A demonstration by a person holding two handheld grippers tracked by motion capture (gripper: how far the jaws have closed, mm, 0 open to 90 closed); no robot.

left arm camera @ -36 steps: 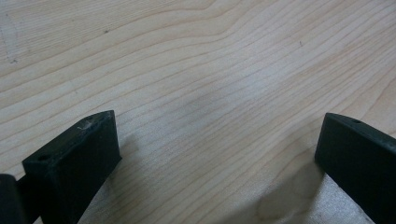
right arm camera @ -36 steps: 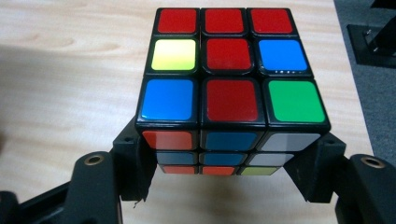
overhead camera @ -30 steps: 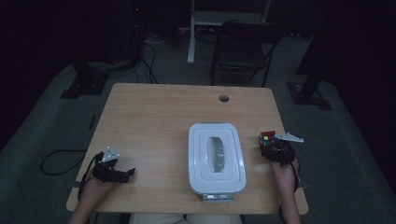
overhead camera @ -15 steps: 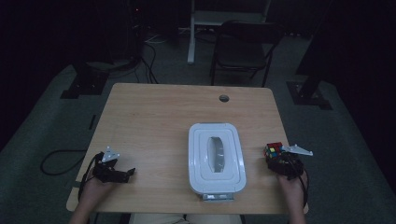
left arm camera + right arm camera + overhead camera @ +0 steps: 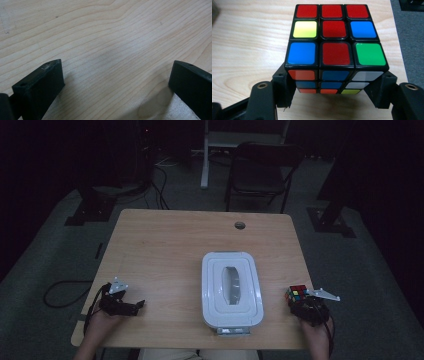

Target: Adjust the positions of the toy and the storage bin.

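A scrambled puzzle cube (image 5: 335, 50) with a mostly red top face sits between the black jaws of my right gripper (image 5: 334, 92), which is shut on its two sides. In the high view the cube (image 5: 297, 293) and right gripper (image 5: 307, 307) are near the table's right front corner, just right of a white lidded plastic box (image 5: 231, 287). My left gripper (image 5: 131, 306) rests near the left front edge. In the left gripper view its fingers (image 5: 40, 85) stand wide apart over bare wood, the left gripper (image 5: 117, 82) open and holding nothing.
The wooden table (image 5: 170, 250) has a small cable hole (image 5: 240, 225) at the back right. A dark chair (image 5: 262, 170) and equipment stands are on the floor behind. The table's right edge runs close beside the cube.
My right gripper has carried the cube rightward and toward the front edge, away from the white box and a little lower. The left gripper has stayed where it was.
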